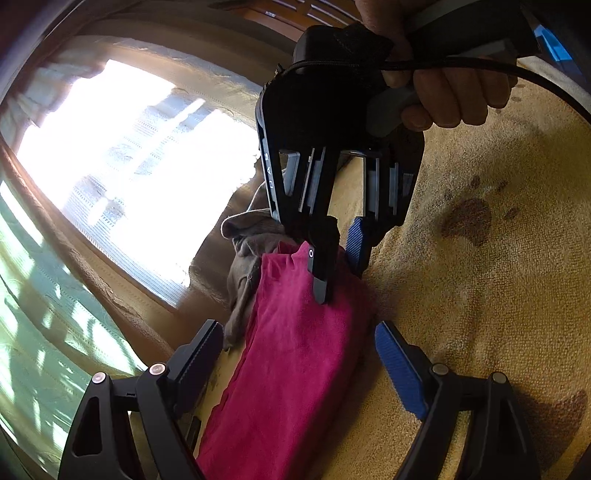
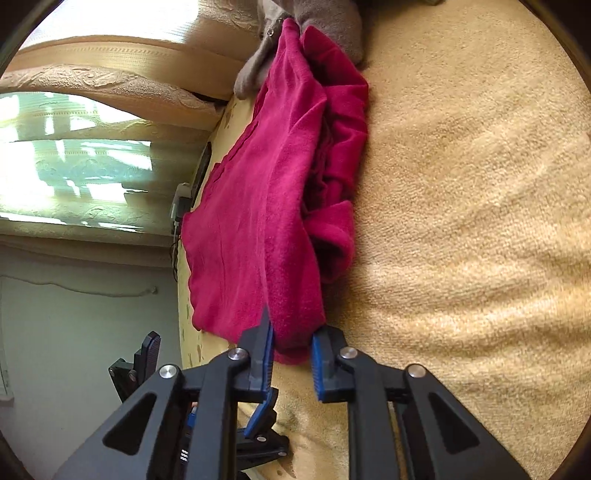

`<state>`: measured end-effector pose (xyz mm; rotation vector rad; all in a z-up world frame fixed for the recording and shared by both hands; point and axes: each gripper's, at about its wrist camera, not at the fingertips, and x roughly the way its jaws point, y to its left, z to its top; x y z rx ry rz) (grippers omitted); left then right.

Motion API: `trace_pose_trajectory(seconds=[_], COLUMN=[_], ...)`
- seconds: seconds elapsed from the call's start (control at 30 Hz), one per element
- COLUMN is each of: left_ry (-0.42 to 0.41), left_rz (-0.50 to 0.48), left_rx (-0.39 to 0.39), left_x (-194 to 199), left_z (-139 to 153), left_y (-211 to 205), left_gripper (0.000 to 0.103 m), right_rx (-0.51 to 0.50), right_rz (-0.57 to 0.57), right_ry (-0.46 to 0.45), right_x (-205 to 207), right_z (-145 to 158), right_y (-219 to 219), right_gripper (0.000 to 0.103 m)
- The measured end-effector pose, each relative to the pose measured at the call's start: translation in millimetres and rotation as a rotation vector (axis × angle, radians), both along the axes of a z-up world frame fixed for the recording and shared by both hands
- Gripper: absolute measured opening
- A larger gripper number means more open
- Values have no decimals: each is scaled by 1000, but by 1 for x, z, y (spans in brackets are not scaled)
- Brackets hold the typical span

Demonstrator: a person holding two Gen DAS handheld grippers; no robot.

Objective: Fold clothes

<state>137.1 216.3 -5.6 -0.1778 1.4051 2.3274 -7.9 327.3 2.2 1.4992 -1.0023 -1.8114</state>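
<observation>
A crimson garment (image 2: 258, 206) lies in a long, loosely folded strip on a beige terry cover (image 2: 461, 184). In the right wrist view my right gripper (image 2: 293, 350) is shut on the garment's near edge, with a fold of cloth pinched between its blue pads. The left wrist view shows the same garment (image 1: 291, 362) running between the fingers of my left gripper (image 1: 299, 354), which stands open astride it. At the far end, a hand (image 1: 450, 96) holds the right gripper (image 1: 338, 269), tips down on the cloth.
A grey garment (image 1: 251, 240) lies bunched beyond the crimson one's far end, also seen as the grey garment (image 2: 332, 22). Dark stains (image 1: 469, 218) mark the cover. Patterned beige cushions (image 2: 110, 81) and a bright window (image 1: 129, 155) border the left side. A black cable (image 1: 480, 70) trails from the right gripper.
</observation>
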Motion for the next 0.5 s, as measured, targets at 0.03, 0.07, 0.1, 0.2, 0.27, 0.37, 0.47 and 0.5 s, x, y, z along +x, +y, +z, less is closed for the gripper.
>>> trace_pose_trajectory(seconds=[0.03, 0.07, 0.1, 0.2, 0.27, 0.37, 0.47, 0.5], left_ry=[8, 22, 35, 104, 133, 135, 107, 93], left_rz=[5, 14, 19, 47, 55, 66, 103, 117], left_rx=[-6, -15, -26, -81, -123, -161, -158, -157], left_x=[-2, -4, -6, -12, -17, -24, -35, -40], left_z=[0, 0, -1, -4, -6, -5, 0, 2], left_y=[2, 5, 7, 17, 23, 29, 29, 29], left_gripper=[86, 86, 86, 86, 87, 87, 83, 72], right_rx=[-17, -34, -45, -79, -101, -122, -134, -136], right_rz=[-6, -10, -6, 10, 16, 25, 38, 39], right_ry=[12, 24, 36, 60, 54, 51, 62, 66], right_x=[0, 0, -1, -6, -9, -14, -16, -16], right_z=[5, 10, 17, 34, 38, 43, 47, 48], right_y=[1, 2, 1, -4, -6, -9, -12, -14], right_gripper=[19, 19, 19, 19, 19, 19, 19, 19])
